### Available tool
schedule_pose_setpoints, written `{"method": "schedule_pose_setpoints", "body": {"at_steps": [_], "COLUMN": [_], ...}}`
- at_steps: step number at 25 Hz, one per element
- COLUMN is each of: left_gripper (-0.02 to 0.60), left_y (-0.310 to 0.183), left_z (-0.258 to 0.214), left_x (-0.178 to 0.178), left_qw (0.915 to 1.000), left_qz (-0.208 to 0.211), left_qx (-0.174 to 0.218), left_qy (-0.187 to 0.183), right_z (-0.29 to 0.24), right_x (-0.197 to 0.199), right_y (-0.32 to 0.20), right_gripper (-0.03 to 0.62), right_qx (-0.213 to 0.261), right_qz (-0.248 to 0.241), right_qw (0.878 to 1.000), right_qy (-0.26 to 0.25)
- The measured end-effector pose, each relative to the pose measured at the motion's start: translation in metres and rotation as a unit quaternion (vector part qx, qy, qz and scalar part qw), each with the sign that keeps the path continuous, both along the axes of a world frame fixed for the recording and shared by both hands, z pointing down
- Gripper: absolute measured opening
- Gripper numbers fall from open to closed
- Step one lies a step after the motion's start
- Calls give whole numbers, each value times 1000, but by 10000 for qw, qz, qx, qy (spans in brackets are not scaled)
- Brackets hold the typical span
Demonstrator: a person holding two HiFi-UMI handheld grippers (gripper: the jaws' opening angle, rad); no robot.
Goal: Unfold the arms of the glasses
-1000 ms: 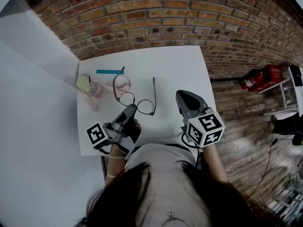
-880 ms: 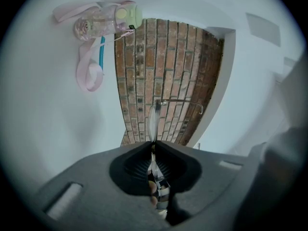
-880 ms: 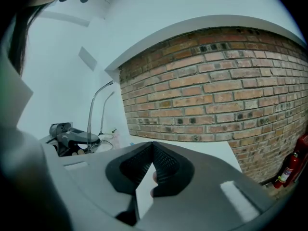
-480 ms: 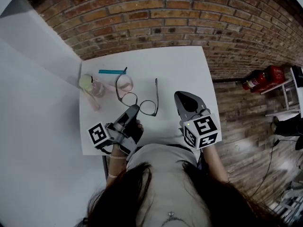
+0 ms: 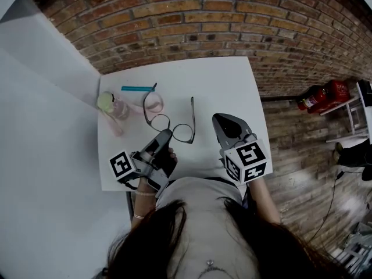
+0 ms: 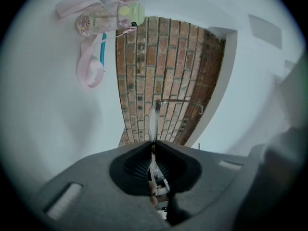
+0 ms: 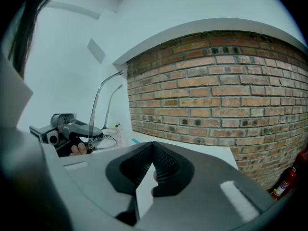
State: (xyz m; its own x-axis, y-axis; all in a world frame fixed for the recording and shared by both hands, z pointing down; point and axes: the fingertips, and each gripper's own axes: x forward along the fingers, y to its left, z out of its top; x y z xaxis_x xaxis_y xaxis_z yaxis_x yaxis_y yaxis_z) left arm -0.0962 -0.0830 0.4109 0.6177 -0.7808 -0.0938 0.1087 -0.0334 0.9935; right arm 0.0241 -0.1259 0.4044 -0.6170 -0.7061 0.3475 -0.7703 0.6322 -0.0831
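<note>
L tool [image 5: 161, 137]: jaws closed on the glasses [image 5: 181, 132], pinching the frame's near-left end; in the left gripper view the thin rim runs straight btwn the 2 jaws. R tool [image 5: 222, 124]: jaws together at the tips, nothing btwn them, just right of the glasses and apart from them. 2 tools in all, each w/ 1 marker cube: L cube [image 5: 121, 166], R cube [image 5: 247, 161].

1 pair of glasses, dark thin frame, 2 lenses, over the middle of the white tabletop [image 5: 226, 80]; can't tell if it rests on it or is lifted. The right gripper view shows 2 arms standing out from the frame, side by side, both swung open.

Also on the tabletop: 1 clear bottle [image 5: 111, 104] w/ pale green cap and pink strap at the left edge, and 1 teal stick [image 5: 135, 88] just beyond it. Brick wall [image 5: 203, 16] behind.
</note>
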Motion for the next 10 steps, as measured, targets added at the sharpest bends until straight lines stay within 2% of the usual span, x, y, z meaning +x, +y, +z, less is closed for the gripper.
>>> {"method": "schedule_pose_setpoints", "body": {"at_steps": [10], "left_gripper": [21], "left_y": [0], "left_z": [1], "left_x": [-2], "left_qw": [10000], "left_qz": [37], "left_qx": [10], "left_qy": [43], "right_z": [1], "right_x": [-5], "right_y": [1], "right_gripper": [3], "right_qx": [29], "right_qz": [-23], "right_qw": [10000], "right_qy": [26]}}
